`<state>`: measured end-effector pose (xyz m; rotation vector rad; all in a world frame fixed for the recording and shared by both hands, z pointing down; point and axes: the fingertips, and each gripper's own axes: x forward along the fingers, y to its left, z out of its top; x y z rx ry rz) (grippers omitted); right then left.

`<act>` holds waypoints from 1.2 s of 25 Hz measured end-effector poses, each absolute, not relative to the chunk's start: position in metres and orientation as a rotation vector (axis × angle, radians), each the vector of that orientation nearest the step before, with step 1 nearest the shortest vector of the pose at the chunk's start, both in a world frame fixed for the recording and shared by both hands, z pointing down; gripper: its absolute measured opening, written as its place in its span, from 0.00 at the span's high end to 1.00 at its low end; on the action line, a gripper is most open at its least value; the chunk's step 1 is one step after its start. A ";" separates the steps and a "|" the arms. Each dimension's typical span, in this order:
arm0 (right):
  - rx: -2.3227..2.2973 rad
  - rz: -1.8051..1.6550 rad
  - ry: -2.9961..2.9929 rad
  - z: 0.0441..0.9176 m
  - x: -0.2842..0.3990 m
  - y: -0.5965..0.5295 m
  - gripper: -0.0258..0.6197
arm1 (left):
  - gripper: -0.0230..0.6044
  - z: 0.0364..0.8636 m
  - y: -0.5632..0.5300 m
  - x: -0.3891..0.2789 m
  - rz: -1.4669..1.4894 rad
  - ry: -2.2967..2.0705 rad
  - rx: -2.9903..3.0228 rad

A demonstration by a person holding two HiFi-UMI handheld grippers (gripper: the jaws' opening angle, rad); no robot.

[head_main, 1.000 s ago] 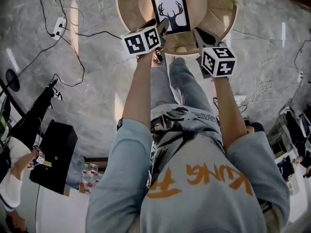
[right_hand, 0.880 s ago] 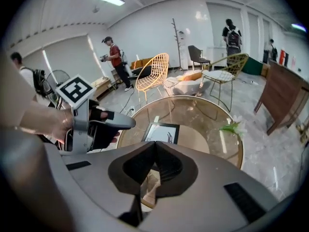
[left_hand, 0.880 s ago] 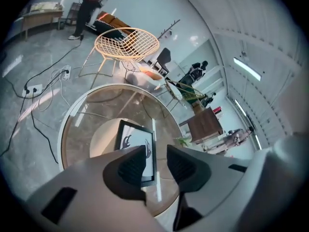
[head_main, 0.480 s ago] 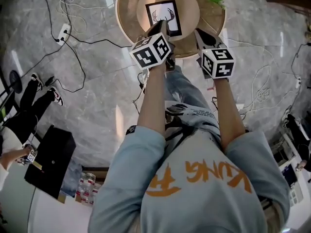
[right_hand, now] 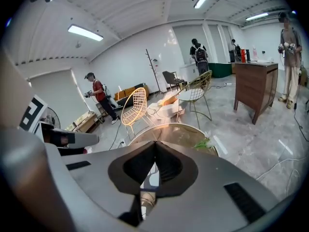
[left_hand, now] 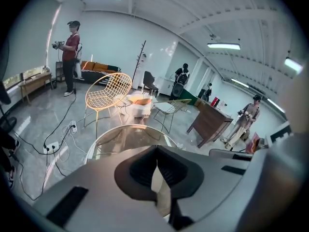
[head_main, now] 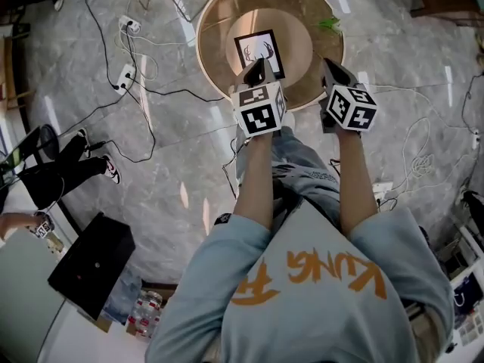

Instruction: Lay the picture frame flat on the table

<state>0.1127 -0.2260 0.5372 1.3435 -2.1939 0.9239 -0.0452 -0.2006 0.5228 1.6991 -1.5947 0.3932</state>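
1. Only container-type stuff I can spot is a bunch of clear bottles (head_main: 140, 308) next to a black box (head_main: 91, 263), down beside the person. Can't tell what's in them.
2. Left hand-held gripper (head_main: 255, 65) is up above the counter edge. Its jaws have just been closing and are now pinched together with nothing between them.
3. Right hand-held gripper (head_main: 330, 63) is alongside it, jaws also together and empty.
4. Picture frame (head_main: 259, 51), the one with the antler print, lies flat on its back near the middle of the round counter (head_main: 302, 44), just past the left gripper's tips in the head view. Neither gripper is touching it.
5. Green leafy sprig (head_main: 327, 24) sits near the counter's far right rim, well apart from the frame.
6. Floor (head_main: 166, 165) is grey marble-look, with cables and power strips (head_main: 125, 74) trailing off to the left.
7. Further out there's a yellow wire chair (left_hand: 108, 93), a coat stand (left_hand: 142, 57), and a few people standing around a big white room with strip lights.
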 end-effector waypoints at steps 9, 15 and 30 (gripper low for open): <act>1.333 0.731 -2.381 0.446 0.106 -0.250 0.96 | 0.93 0.428 -0.229 -0.035 0.287 -1.704 1.869; 1.360 0.600 -2.488 0.389 0.117 -0.253 0.96 | 0.93 0.356 -0.228 -0.024 0.158 -1.787 2.013; 1.352 0.202 -2.748 0.241 0.107 -0.265 0.96 | 0.93 0.221 -0.225 -0.035 -0.022 -2.045 2.211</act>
